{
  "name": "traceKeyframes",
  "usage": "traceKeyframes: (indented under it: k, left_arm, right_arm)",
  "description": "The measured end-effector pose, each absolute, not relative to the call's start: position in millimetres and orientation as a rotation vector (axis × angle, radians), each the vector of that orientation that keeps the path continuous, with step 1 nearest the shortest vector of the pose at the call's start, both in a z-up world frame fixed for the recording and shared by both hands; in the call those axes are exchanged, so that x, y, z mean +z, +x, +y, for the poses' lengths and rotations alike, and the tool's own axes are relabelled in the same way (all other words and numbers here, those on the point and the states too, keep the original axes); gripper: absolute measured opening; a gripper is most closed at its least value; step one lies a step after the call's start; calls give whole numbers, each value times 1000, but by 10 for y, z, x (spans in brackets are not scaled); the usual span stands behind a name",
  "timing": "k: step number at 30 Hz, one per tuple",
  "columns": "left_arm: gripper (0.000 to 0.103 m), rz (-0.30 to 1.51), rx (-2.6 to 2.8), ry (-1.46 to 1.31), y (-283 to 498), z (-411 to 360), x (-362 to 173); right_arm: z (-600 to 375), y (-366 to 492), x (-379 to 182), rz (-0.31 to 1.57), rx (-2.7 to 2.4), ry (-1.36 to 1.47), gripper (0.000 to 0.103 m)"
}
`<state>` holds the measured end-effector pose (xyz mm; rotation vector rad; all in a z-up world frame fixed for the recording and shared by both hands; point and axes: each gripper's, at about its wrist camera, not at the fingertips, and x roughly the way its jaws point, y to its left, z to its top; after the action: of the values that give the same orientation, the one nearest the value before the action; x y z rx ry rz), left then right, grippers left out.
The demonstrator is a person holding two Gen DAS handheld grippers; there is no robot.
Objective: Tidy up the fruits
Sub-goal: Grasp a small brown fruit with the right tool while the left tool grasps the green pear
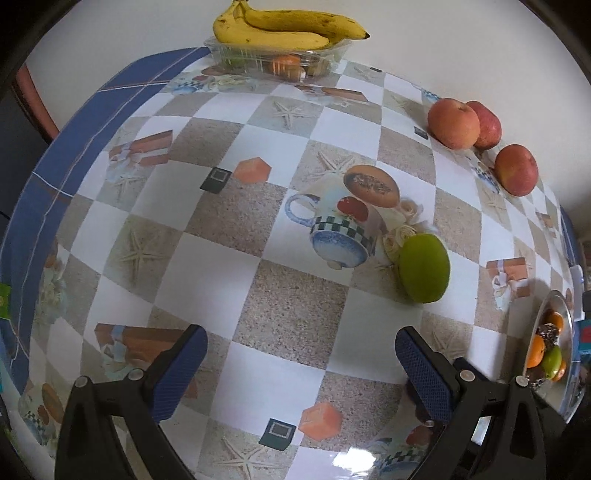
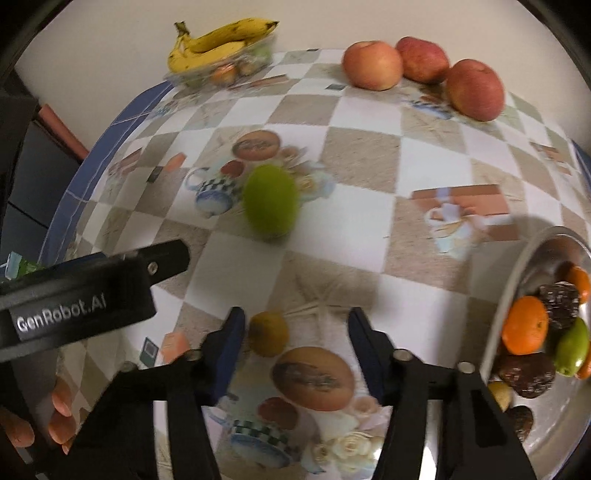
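Observation:
A green mango [image 1: 424, 268] lies on the patterned tablecloth, ahead and right of my open, empty left gripper [image 1: 299, 365]; it also shows in the right wrist view [image 2: 270, 199]. My right gripper [image 2: 295, 343] is open, low over the cloth, with a small yellow-green fruit [image 2: 267, 333] just inside its left finger. Three red apples [image 2: 373, 65] sit at the far edge. A steel plate [image 2: 517, 280] at right holds oranges, a green fruit and dark brown fruits. Bananas [image 1: 280, 27] rest on a clear plastic tray [image 1: 236, 51] of fruit.
The left gripper's black body [image 2: 85, 295], marked GenRobot.AI, crosses the left of the right wrist view, with the person's fingers [image 2: 61, 417] below it. The tablecloth's blue border [image 1: 55, 155] marks the table's left edge. A white wall stands behind.

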<state>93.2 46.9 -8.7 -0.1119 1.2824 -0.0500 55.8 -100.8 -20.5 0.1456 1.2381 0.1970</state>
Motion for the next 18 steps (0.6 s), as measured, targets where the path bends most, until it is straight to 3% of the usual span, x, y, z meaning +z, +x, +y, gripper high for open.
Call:
traceKeyframes:
  k: [6, 13, 18]
  left_arm:
    - [103, 1291, -64, -154, 957, 490, -100]
    - [103, 1286, -89, -236, 996, 469, -116]
    - [96, 1268, -121, -328, 1069, 447, -143]
  right_arm:
    - [-939, 553, -243, 1251, 219, 155, 26]
    - [-1128, 564, -183, 1216, 128, 143, 26]
    - [-1508, 538, -86, 1160, -28, 144, 26]
